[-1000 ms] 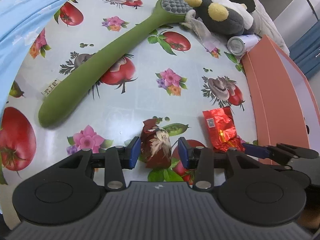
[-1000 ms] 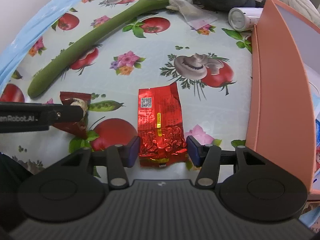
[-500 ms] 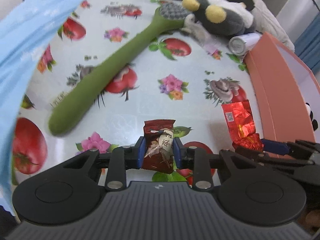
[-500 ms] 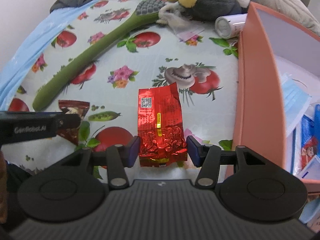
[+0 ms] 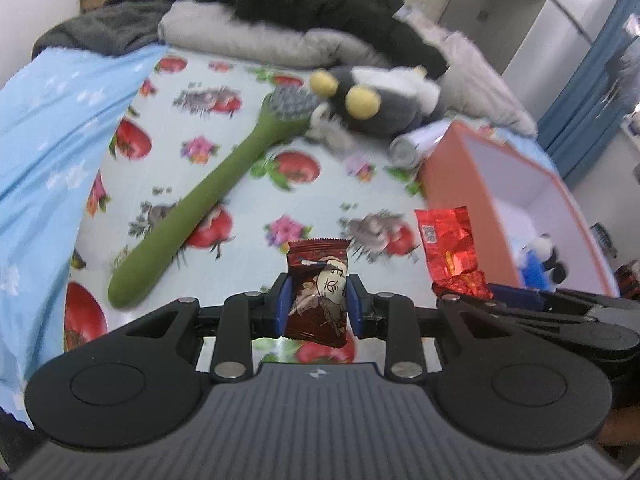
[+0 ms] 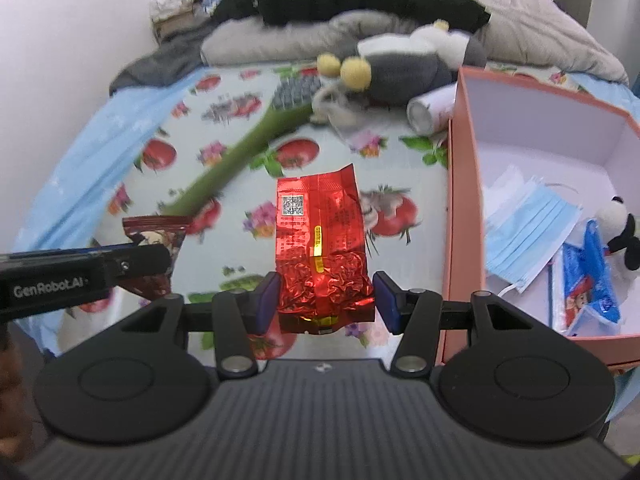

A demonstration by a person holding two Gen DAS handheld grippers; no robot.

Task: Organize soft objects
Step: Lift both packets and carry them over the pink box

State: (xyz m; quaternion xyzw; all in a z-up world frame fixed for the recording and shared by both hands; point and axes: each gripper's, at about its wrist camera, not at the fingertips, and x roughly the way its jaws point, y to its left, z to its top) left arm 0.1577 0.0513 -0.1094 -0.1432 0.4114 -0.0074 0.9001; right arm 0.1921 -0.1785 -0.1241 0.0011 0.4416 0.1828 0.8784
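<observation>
A dark brown snack packet (image 5: 320,276) stands upright between the blue pads of my left gripper (image 5: 318,308), which is shut on it above the tomato-print cloth. My right gripper (image 6: 326,300) is shut on the crumpled lower end of a red foil packet (image 6: 320,232), held clear of the cloth. In the left wrist view the red foil packet (image 5: 444,236) hangs to the right, just in front of the salmon box (image 5: 452,184). In the right wrist view the left gripper (image 6: 136,260) and its brown packet (image 6: 154,232) sit at the left.
The open salmon box (image 6: 464,220) at the right holds a blue face mask (image 6: 528,232), a panda plush (image 6: 620,228) and a tissue pack (image 6: 588,280). A long green brush (image 5: 208,208), a grey plush (image 5: 380,104) and a white tube (image 5: 416,144) lie behind. Clothes pile at the back.
My left gripper closed on the brown packet. Both grippers then rose with their packets off the cloth, and the inside of the box came into view.
</observation>
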